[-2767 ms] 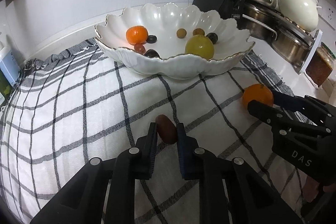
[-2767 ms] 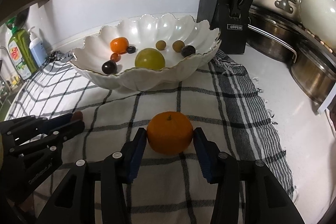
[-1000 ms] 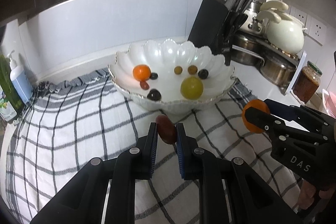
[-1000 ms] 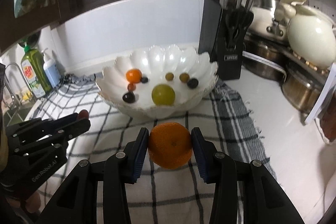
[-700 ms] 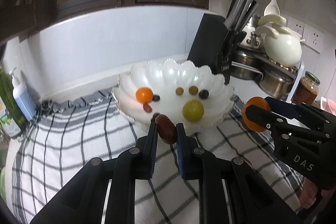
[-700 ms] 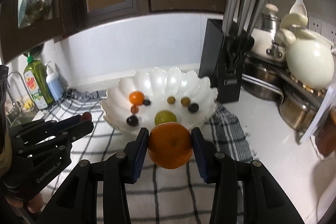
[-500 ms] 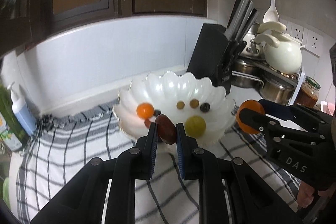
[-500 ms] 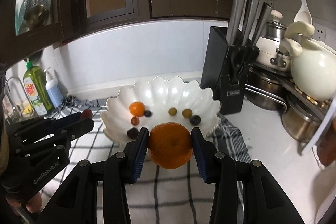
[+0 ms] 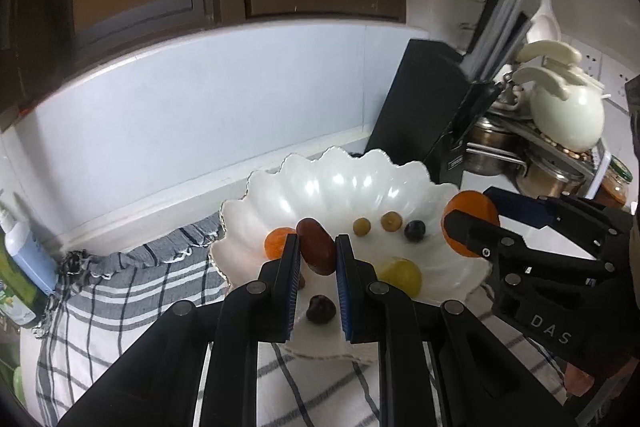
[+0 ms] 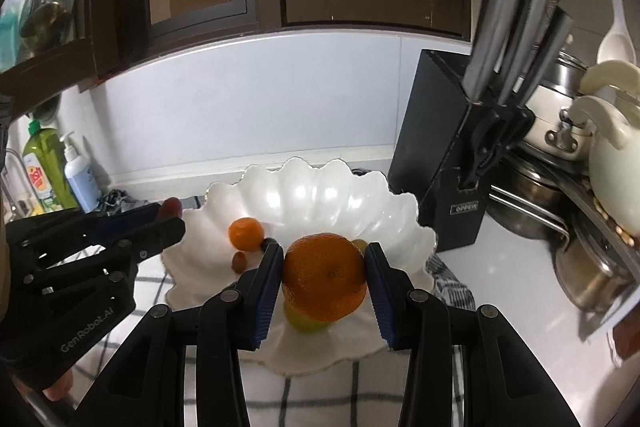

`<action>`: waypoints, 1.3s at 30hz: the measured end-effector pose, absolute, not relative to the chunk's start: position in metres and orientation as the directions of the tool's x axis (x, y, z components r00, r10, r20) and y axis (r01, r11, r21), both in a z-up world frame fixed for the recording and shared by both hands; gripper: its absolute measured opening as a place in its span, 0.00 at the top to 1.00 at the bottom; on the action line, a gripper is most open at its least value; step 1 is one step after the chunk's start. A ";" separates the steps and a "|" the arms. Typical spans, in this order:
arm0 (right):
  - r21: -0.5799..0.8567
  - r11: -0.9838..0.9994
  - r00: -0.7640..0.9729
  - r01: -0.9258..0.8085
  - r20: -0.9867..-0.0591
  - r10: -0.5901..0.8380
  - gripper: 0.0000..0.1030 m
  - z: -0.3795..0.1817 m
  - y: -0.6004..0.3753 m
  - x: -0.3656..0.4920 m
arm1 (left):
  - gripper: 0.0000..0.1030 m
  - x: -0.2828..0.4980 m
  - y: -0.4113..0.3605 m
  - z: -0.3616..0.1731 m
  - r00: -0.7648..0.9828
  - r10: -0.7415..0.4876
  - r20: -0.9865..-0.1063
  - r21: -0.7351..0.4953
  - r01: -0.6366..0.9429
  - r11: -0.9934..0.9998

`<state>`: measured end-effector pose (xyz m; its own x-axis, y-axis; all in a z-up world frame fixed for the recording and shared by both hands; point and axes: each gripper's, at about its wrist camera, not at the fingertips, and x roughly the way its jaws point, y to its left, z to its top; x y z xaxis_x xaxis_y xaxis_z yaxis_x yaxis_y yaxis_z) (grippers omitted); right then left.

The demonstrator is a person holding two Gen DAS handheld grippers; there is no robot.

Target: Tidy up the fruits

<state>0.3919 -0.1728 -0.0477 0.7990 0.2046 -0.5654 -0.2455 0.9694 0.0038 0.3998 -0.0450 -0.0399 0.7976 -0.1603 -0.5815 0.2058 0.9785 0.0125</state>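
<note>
The left gripper (image 9: 316, 253) clenched one dark red fruit (image 9: 316, 247) and the right gripper (image 10: 324, 277) one orange (image 10: 324, 277), both above the white bowl (image 9: 344, 183), which held seven fruits: one small orange, two green grapes.

My 2 black plastic grippers (image 9: 316, 259) (image 10: 322, 277) have blue ribbed pads (image 9: 291, 283), silver screws, white "DAS" and "GenRobot.AI" lettering.

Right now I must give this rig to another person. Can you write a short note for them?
Left claw: shut on a dark red fruit, held over the white bowl.
Right claw: shut on a large orange, also over the bowl.
Done: small orange, green fruit and several grapes lie in the bowl.
Left: release both fruits into the bowl.
</note>
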 end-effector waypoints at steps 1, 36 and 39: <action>0.001 0.969 0.794 -0.247 -0.573 0.204 0.58 -0.049 -0.172 0.398 | 0.82 0.406 -0.044 -0.043 0.789 -0.163 -0.593 0.007 0.208 0.978; -0.018 0.986 0.747 -0.165 -0.655 0.113 0.31 -0.067 -0.187 0.435 | 0.28 0.439 -0.023 -0.060 0.726 -0.046 -0.686 0.047 0.107 0.993; -0.038 0.987 0.776 -0.156 -0.623 0.098 0.26 -0.058 -0.184 0.412 | 0.21 0.418 -0.018 -0.047 0.767 -0.007 -0.641 0.089 0.083 0.993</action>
<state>0.4118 -0.1841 -0.0580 0.7762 0.0984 -0.6227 -0.1555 0.9871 -0.0378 0.4176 -0.0179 -0.0469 0.7674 -0.0068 -0.6412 0.0834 0.9925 0.0892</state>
